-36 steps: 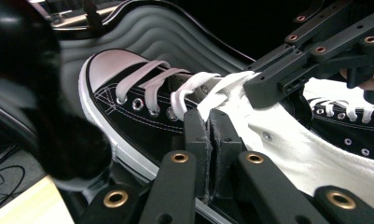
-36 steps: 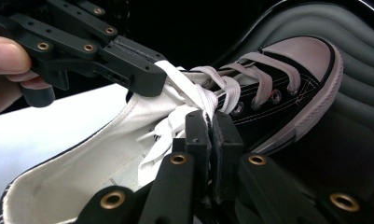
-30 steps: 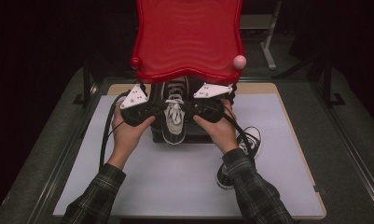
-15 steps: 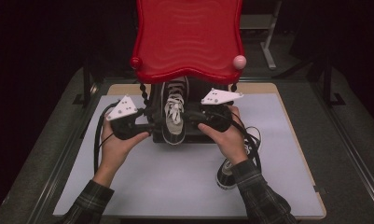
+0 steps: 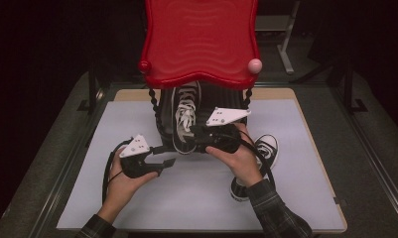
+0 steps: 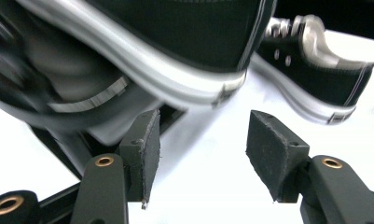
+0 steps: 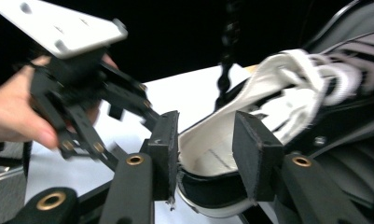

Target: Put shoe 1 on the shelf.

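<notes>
A: What sits on the surface (image 5: 296, 198)?

B: A pale grey mat covers it, and a black rack (image 5: 163, 124) with beaded, twisted posts stands toward the back. A glossy red tray (image 5: 199, 39) with a wavy edge and rippled top forms its upper level, with a pink ball (image 5: 255, 65) at one front corner.

A: Anything in the rack?

B: A black canvas sneaker (image 5: 184, 116) with white laces and a white rubber sole lies on the lower level under the tray, its opening toward the person.

A: And the right tool (image 5: 195, 133)?

B: Its jaws are parted on either side of the sneaker's heel rim. In the right gripper view the white lining lies between the two dark, felt-like pads (image 7: 254, 149), which are not closed onto it.

A: The left tool (image 5: 167, 161)?

B: Released, jaws wide apart, nothing between them, held just off the rack's front left corner. Its own view shows the blurred sole stripe of the sneaker above.

A: Any other shoe?

B: A second sneaker (image 5: 263, 148) of the same kind lies on the mat to the right, partly behind the right hand (image 5: 238, 156).
</notes>
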The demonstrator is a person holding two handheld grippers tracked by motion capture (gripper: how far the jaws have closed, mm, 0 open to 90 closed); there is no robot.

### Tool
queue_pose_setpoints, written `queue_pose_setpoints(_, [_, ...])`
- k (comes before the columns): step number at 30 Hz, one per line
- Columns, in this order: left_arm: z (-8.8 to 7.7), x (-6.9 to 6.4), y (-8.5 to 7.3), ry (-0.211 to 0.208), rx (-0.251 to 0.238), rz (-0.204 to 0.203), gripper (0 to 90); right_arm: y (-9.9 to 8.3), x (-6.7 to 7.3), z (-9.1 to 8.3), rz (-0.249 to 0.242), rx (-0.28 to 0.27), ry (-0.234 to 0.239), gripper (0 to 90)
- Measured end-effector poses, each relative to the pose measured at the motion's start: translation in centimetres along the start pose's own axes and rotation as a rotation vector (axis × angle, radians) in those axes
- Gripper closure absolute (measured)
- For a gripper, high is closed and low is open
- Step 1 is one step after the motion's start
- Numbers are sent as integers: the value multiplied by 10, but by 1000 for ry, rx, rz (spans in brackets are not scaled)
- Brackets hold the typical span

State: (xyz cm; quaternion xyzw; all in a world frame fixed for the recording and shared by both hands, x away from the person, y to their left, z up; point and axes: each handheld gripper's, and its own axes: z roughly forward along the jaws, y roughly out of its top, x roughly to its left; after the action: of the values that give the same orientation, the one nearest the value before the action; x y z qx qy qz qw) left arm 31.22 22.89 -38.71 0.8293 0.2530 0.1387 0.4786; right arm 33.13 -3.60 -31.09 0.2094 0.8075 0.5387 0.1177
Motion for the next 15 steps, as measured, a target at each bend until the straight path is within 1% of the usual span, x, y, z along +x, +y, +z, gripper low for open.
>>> queue_pose_setpoints(1, [5, 0, -2, -11, 1, -16, 442, 0, 1, 2, -3, 2, 7, 615])
queue_pose_setpoints(2, [9, 0, -4, -19, 9, -22, 443, 0, 2, 5, -8, 7, 12, 619])
queue_pose_setpoints(5, [19, -1, -5, -35, 11, -33, 458, -1, 3, 12, -14, 33, 26, 631])
queue_pose_setpoints(6, [21, -1, -5, -37, -3, -33, 462, -1, 3, 14, -17, 42, 27, 635])
queue_pose_setpoints(7, [22, -1, -4, -37, -9, -31, 479, -2, 3, 16, -23, 53, 29, 638])
queue_pose_setpoints(9, [24, 0, 0, -49, -24, -39, 478, -3, 2, 19, -27, 68, 31, 654])
queue_pose_setpoints(10, [24, 0, 2, -50, -28, -36, 500, -3, 2, 20, -25, 74, 31, 671])
queue_pose_setpoints(11, [25, 1, 3, -49, -21, -36, 509, -4, 1, 21, -25, 76, 30, 685])
queue_pose_setpoints(13, [27, 2, 3, -47, -25, -50, 516, -4, 0, 22, -22, 83, 35, 699])
queue_pose_setpoints(15, [28, 4, 2, -54, -31, -72, 543, -4, 0, 23, -20, 87, 47, 728])
